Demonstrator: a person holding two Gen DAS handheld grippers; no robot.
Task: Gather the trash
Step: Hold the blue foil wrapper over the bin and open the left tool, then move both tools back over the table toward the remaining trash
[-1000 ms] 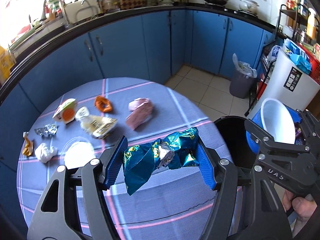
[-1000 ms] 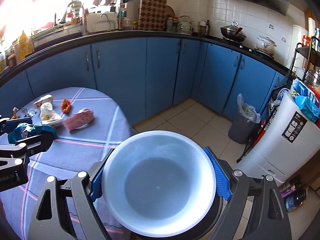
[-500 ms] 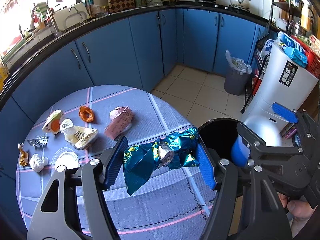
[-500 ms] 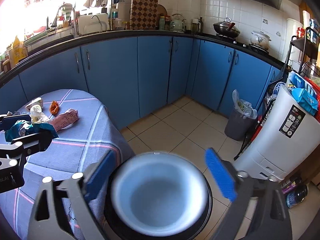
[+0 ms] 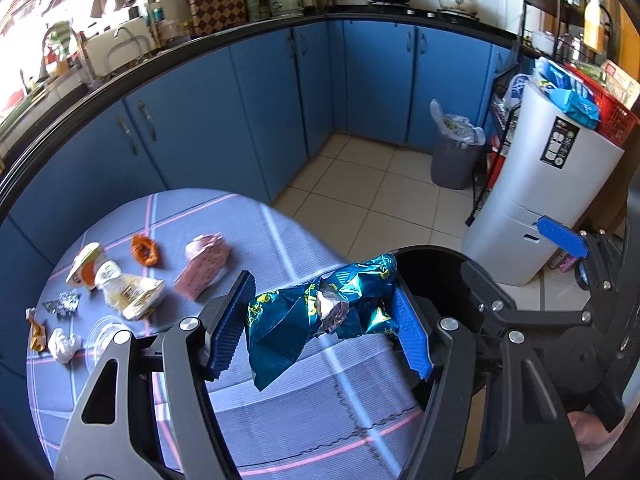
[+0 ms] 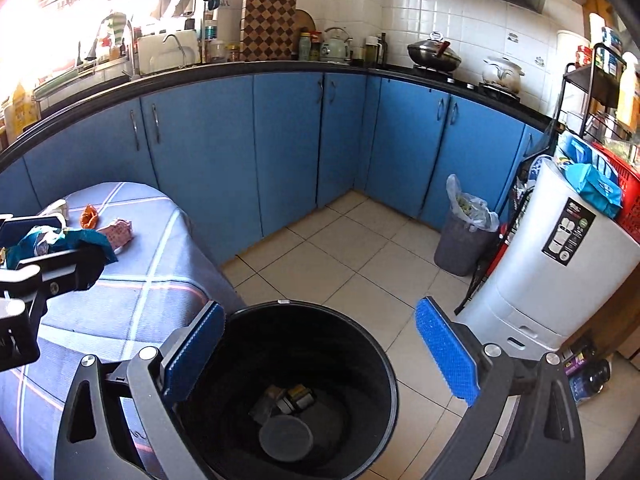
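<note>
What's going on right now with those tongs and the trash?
Left tongs grip teal wrapper. Right tongs open, empty, over black bin. Nothing in the way.

Right gripper (image 6: 320, 354), blue ribbed pads spread wide with nothing between them, hangs over the round black plastic trash bin (image 6: 384, 364) standing on the beige tiled floor just beside the table; a pale round dish and some scraps lie at the bin's bottom. At the left edge the left gripper (image 6: 28, 240) holds a crumpled teal foil wrapper (image 6: 76, 238) above the lilac checked tablecloth (image 6: 152, 276), where a pink packet (image 6: 120, 232) and an orange scrap (image 6: 88, 216) lie.
</note>
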